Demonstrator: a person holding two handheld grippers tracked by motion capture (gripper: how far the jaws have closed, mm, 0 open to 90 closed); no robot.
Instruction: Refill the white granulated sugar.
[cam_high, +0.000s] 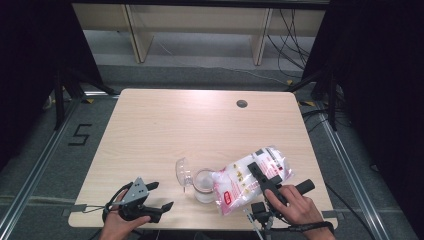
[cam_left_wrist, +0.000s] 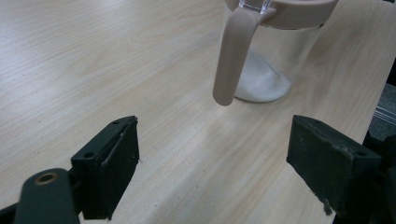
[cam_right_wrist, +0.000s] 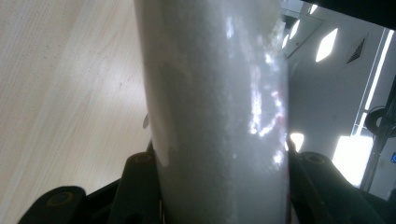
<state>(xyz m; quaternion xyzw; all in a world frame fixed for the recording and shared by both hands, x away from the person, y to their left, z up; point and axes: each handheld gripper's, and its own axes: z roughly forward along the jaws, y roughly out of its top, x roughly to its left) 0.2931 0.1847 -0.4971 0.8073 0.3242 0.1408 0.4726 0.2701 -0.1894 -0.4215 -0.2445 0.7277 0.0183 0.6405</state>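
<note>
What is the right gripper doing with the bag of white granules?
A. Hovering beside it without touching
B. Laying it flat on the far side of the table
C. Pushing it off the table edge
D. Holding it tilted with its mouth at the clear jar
D: the right gripper clamps the bag, which slants down to the jar; white grains already lie in the jar's bottom.

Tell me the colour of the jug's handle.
Beige, matching the rim; the handle shows best in the left gripper view.
</note>
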